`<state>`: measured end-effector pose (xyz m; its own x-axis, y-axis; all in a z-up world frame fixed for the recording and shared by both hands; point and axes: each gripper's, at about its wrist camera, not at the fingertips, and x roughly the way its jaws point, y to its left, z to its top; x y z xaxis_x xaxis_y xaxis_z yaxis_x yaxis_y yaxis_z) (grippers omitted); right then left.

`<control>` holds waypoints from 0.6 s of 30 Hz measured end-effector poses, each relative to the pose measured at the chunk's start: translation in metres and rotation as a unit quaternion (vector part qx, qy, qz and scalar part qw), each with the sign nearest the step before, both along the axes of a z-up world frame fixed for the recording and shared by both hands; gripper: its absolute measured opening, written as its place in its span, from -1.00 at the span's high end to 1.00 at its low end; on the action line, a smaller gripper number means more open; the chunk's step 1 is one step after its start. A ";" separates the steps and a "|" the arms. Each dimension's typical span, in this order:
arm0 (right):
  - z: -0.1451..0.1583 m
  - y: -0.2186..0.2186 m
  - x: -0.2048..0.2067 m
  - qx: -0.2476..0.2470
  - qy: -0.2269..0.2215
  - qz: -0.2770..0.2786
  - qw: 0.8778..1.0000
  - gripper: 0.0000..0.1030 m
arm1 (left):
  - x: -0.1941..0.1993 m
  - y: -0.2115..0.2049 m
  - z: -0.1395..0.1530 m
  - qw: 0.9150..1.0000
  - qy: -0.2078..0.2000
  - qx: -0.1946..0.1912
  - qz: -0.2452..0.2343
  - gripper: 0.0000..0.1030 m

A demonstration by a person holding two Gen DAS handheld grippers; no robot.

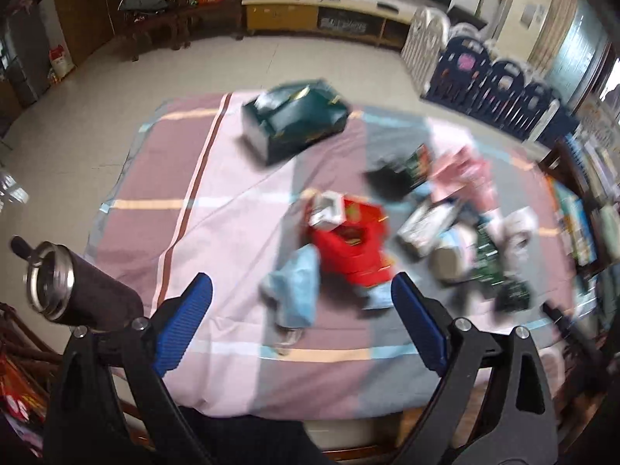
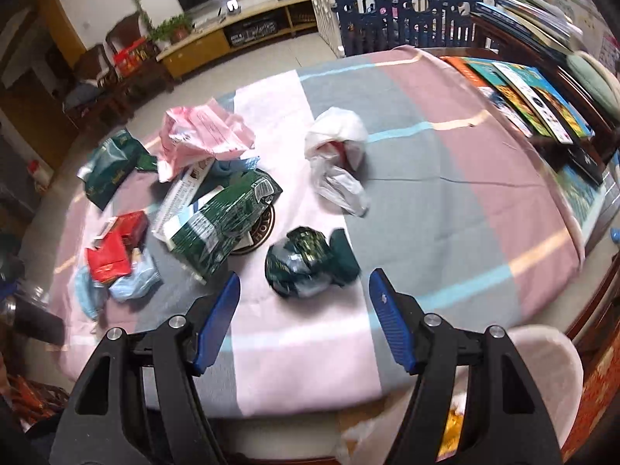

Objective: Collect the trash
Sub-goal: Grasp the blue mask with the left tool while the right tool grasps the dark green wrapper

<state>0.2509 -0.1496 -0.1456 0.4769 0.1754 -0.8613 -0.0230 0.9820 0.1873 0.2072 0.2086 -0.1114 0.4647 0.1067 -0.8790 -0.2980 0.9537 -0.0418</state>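
tongs on the left [image 1: 302, 298] gape wide and empty over a red box [image 1: 350, 248] and blue mask [image 1: 296, 290]. right tongs [image 2: 304, 296] stand open, empty, before a crumpled green wrapper [image 2: 304, 261]. more trash litters the striped tabletop [image 2: 445, 193]; a green box [image 1: 294, 120] sits far back.

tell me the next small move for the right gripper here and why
Probably lower the right gripper onto the crumpled dark green wrapper and close on it. Its fingers are open and empty, and that wrapper lies loose on the striped cloth just ahead of the tips, the closest piece of trash to them.
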 end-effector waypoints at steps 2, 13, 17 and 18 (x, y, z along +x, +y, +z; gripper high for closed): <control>-0.014 0.012 0.015 -0.015 0.010 0.001 1.000 -0.32 | 0.006 0.013 -0.040 0.998 0.032 -0.046 -0.006 -0.81; -0.057 0.022 0.025 -0.066 0.029 -0.013 0.997 -0.60 | 0.021 0.011 -0.119 0.988 0.089 -0.119 -0.045 0.39; -0.047 0.022 0.016 -0.086 0.000 -0.001 0.996 -0.09 | 0.013 0.018 -0.112 0.988 0.066 -0.134 -0.035 0.65; -0.042 0.021 0.013 -0.082 -0.007 0.003 0.997 -0.03 | 0.011 0.018 -0.107 0.989 0.058 -0.132 -0.034 0.66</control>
<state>0.2635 -0.1282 -0.1881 0.4881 0.0362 -0.8720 -0.0304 0.9992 0.0245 0.2186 0.2270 -0.2187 0.3574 -0.1609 -0.9200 -0.2516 0.9320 -0.2608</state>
